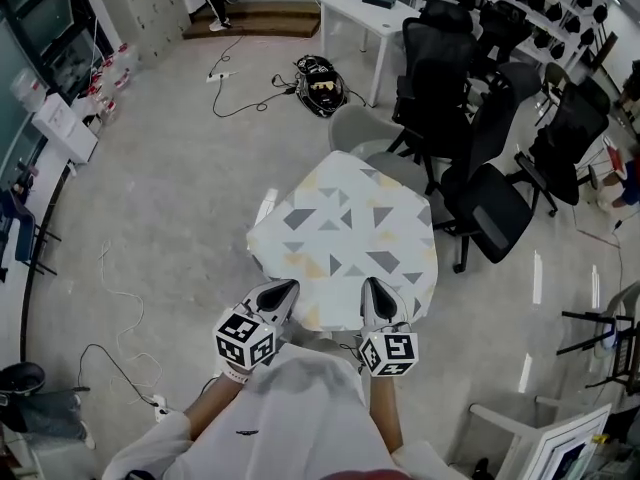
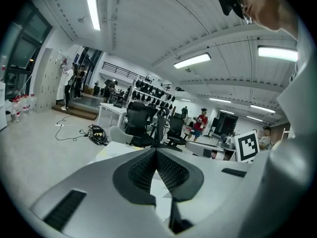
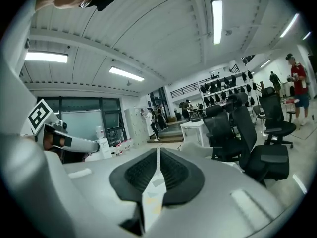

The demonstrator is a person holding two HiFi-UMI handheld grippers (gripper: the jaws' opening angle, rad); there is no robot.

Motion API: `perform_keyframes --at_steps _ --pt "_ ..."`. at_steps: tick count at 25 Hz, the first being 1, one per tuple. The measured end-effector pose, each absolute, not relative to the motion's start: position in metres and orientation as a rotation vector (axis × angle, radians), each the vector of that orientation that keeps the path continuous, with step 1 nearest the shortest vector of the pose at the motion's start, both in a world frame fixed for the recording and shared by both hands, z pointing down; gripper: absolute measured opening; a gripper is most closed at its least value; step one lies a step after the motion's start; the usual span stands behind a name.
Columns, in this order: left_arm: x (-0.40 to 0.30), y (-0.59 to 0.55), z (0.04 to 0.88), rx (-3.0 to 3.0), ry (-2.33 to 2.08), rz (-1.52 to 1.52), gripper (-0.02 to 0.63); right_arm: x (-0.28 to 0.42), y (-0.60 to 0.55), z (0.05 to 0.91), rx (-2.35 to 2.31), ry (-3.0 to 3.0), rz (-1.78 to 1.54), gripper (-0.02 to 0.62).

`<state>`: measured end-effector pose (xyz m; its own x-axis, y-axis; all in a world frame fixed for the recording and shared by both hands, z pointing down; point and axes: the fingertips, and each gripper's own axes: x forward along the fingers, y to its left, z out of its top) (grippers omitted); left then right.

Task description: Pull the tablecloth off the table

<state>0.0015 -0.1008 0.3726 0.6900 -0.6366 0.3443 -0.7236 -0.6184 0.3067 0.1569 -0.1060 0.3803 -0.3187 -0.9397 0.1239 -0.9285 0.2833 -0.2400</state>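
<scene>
Finding: the tablecloth point(image 1: 345, 233), white with grey and yellow triangles, lies spread over the whole worktop, which it hides, and hangs over every edge.

Left hand-held gripper point(image 1: 288, 288): at the near edge, toward the near left corner. Its jaws are closed, with patterned cloth in the wedge between the pads. It appears to be pinching the hem.

Right hand-held gripper point(image 1: 372, 288): at the near edge, toward the near right corner. Its jaws are closed on a thin strip of the same cloth.

Assessment: the two grips sit apart along one edge, probably so that a pull toward the person draws the cloth evenly, without bunching or skewing. Nothing stands on the cloth. The removal itself appears not yet done.
</scene>
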Motion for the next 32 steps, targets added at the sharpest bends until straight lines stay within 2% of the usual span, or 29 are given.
perform_keyframes --at_steps 7,14,23,32 --pt "0.029 -0.124 0.377 2.517 -0.973 0.286 0.008 0.182 -0.108 0.385 -1.894 2.404 -0.413 0.032" --pt "0.051 -0.128 0.399 2.483 -0.849 0.37 0.008 0.21 -0.09 0.417 -2.062 2.309 -0.557 0.032" --pt "0.079 -0.152 0.459 2.407 -0.75 0.487 0.008 0.242 -0.107 0.486 -2.153 2.277 -0.753 0.132" --pt "0.12 -0.198 0.521 2.361 -0.708 0.564 0.008 0.304 -0.169 0.555 -2.236 2.298 -0.858 0.213"
